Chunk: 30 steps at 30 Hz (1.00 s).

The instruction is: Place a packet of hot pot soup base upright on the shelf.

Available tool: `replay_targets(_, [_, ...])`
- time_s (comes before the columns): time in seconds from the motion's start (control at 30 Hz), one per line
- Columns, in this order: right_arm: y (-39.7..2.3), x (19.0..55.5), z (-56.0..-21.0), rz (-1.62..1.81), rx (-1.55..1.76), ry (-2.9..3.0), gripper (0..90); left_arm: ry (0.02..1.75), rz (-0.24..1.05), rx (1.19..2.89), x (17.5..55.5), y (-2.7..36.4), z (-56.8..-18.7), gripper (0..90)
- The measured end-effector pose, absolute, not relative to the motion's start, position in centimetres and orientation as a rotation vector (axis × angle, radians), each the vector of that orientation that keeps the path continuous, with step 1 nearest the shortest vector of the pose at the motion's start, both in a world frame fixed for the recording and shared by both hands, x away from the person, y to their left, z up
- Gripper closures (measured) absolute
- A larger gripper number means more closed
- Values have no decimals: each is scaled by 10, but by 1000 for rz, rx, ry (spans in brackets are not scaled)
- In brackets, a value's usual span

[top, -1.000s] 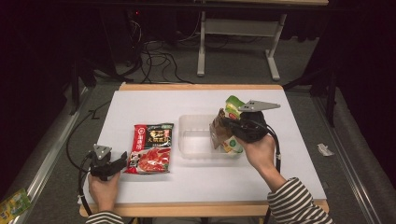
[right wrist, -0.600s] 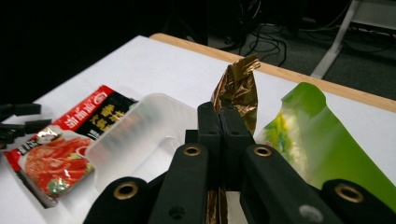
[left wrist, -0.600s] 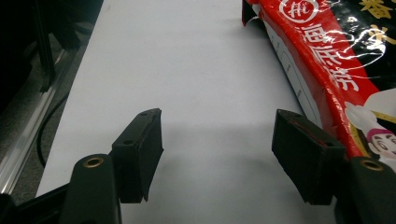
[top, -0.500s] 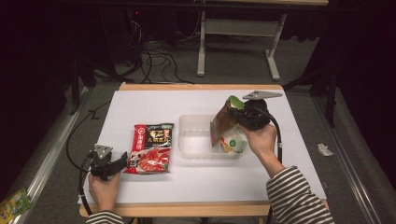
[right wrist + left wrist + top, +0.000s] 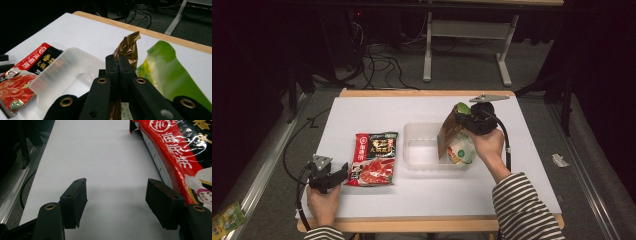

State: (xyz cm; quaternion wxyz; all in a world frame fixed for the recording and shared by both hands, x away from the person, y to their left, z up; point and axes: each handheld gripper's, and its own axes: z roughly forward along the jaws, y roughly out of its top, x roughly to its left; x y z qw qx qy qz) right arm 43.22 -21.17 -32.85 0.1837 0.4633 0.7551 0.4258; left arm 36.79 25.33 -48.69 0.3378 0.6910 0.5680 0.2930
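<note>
High view — right gripper (image 5: 464, 117) tilted green pouch (image 5: 458, 141) further over tray (image 5: 422, 152).

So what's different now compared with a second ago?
The right gripper has tipped the green-and-gold bag upright at the clear tray's right edge, jaws still clamped on its top. The left gripper stays open beside the red packet, which hasn't moved.

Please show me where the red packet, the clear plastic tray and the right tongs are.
red packet (image 5: 374, 159): high view, middle of its printed front.
clear plastic tray (image 5: 419, 128): high view, far rim.
right tongs (image 5: 118, 65): right gripper view, between the tips, closed on the gold bag (image 5: 130, 46).
</note>
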Motion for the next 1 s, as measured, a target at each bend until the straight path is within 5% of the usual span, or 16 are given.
replay_targets(0.47, [-213, 441, -343, 1109, 1274, 2150, 881, 1480, 764, 1807, 368, 253, -487, 341])
replay_targets(1.0, [-222, 423, -329, 1273, 1194, 2120, 691, 1482, 762, 1801, 368, 253, -487, 341])
